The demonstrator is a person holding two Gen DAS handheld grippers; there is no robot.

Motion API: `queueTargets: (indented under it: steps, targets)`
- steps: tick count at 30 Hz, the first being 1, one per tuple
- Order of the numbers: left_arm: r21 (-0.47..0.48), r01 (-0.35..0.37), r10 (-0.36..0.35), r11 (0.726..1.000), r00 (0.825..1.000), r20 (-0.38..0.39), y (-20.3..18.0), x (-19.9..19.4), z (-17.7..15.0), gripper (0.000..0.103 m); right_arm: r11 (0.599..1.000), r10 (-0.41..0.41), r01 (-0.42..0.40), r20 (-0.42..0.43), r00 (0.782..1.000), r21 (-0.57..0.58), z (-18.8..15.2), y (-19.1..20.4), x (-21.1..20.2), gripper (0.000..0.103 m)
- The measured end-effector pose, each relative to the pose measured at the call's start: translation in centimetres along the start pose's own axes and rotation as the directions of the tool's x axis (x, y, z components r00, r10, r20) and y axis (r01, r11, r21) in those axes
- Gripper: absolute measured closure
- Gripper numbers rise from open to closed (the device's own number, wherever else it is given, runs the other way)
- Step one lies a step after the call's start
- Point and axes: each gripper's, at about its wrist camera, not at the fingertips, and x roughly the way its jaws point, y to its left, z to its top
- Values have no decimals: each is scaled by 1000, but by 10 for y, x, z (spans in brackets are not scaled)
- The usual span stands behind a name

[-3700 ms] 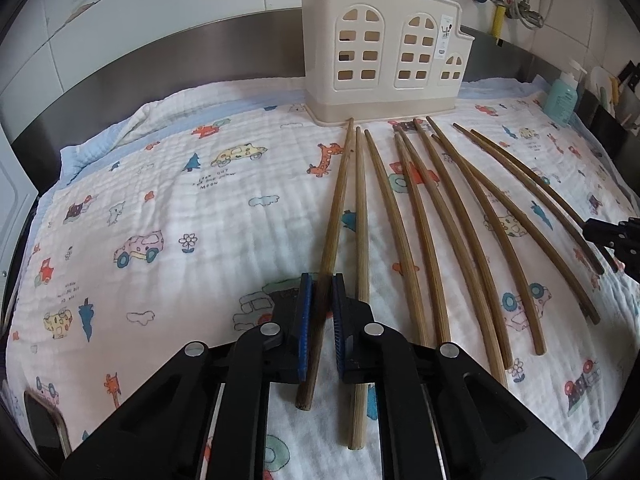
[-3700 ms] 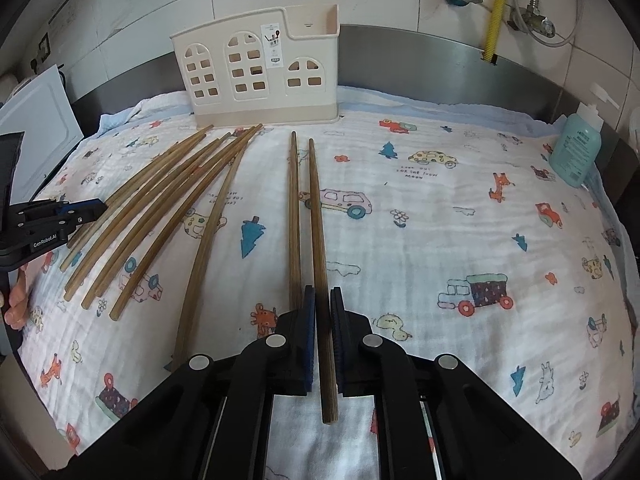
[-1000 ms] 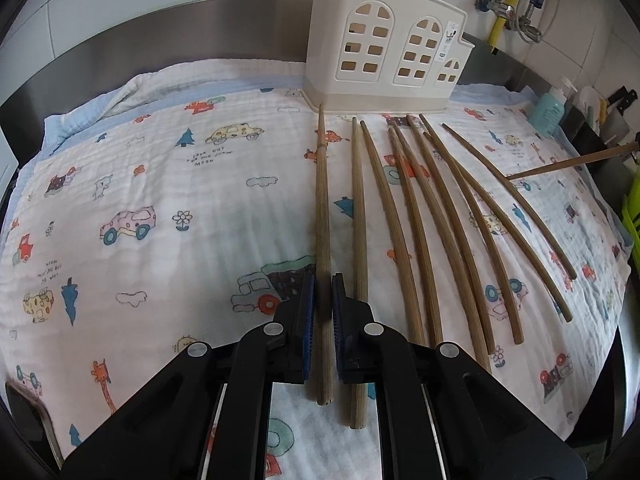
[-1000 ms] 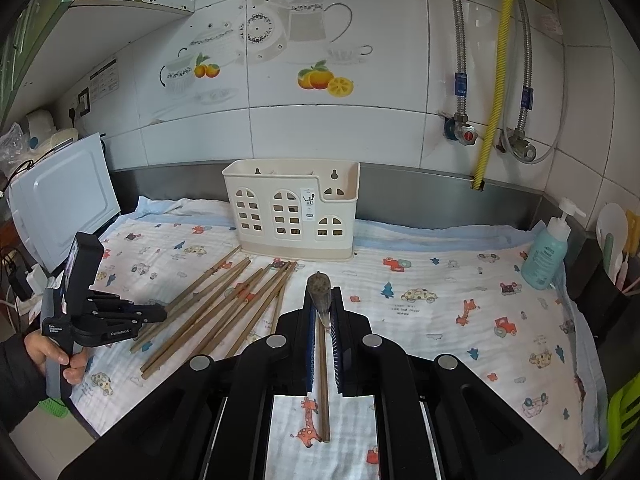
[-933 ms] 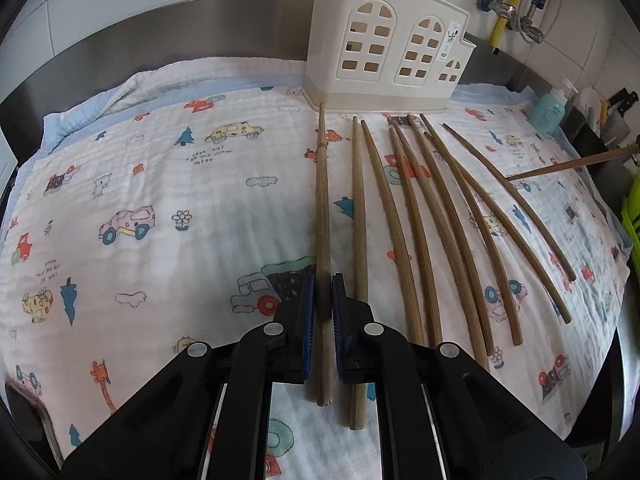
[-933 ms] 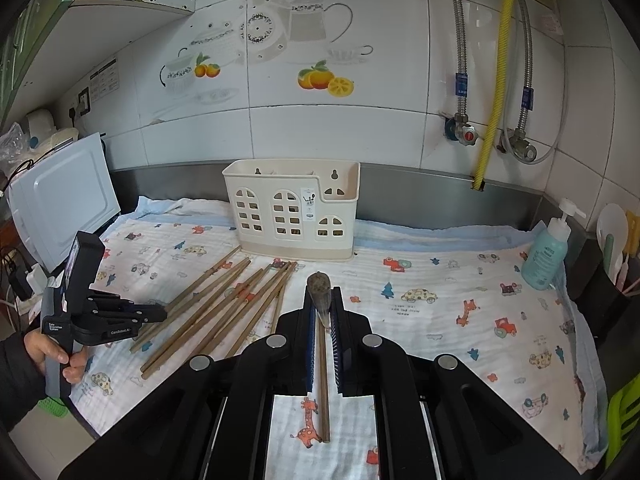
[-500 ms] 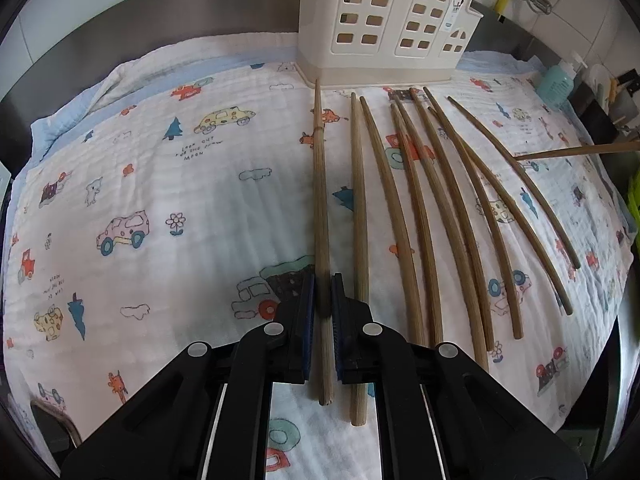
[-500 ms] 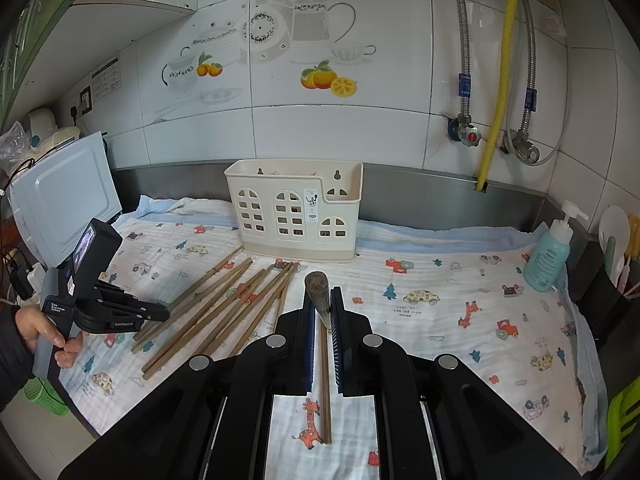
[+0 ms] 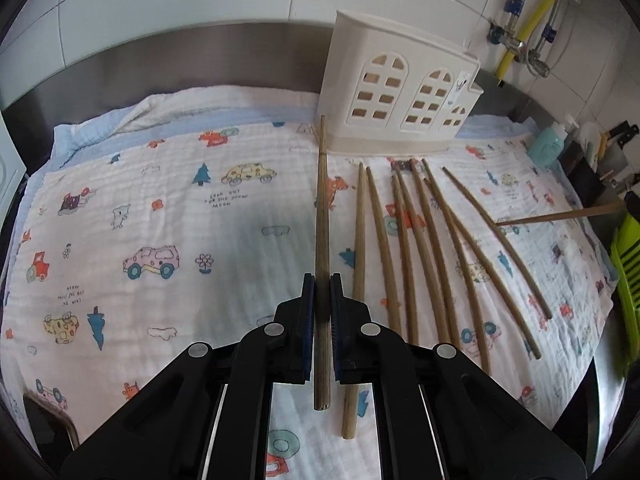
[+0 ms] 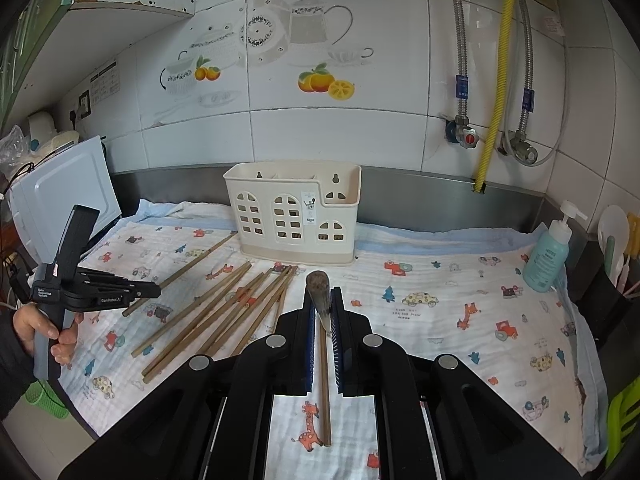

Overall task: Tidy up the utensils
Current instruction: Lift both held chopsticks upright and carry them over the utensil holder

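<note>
My left gripper (image 9: 322, 284) is shut on a long wooden chopstick (image 9: 321, 208), held above the cloth, its far tip at the left foot of the cream utensil holder (image 9: 400, 98). Several more chopsticks (image 9: 424, 248) lie fanned on the cloth to its right. My right gripper (image 10: 322, 300) is shut on another chopstick (image 10: 318, 286), held raised and pointing toward the camera's front, above one chopstick lying on the cloth (image 10: 325, 384). The holder (image 10: 294, 216) stands at the back centre in the right wrist view. The left gripper (image 10: 154, 291) shows there at far left.
A patterned cloth (image 10: 440, 320) covers the steel counter. A teal soap bottle (image 10: 548, 254) stands at the right edge. A white appliance (image 10: 60, 196) sits at the left. A utensil cup (image 10: 616, 240) and a green rack (image 9: 630, 264) are far right.
My left gripper has lifted its chopstick and moved it forward; its tip now reaches the holder's base. My right gripper holds its chopstick raised, almost still.
</note>
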Motion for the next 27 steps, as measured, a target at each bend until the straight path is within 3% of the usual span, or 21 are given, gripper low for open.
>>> queueTargets:
  steps: [2,7,16,21,27]
  targets:
    - [7,13,-13,1000,1000,18,-5,-7,4,96,1000,1,-1,0,1000,-1,1,0,0,96]
    - [0,27,-27,1000,999,-31,-5,-13,7,96,1000,0,0,5,1000,-4,2,1,0,96]
    - [59,-3,9,998,995,-102,-6,-6,-13,97,1000,4,-4,8,1000,1,3,1,-1,95]
    - [50,5,-2,999,998,-62,-8,-9,-4,97,1000,6,-6,9,1000,0,3,2,-1,95]
    - [49,2,-5,999,998,58,-16,-30,15,97,1000,5,-5,20,1000,2,8,-1,-2,95]
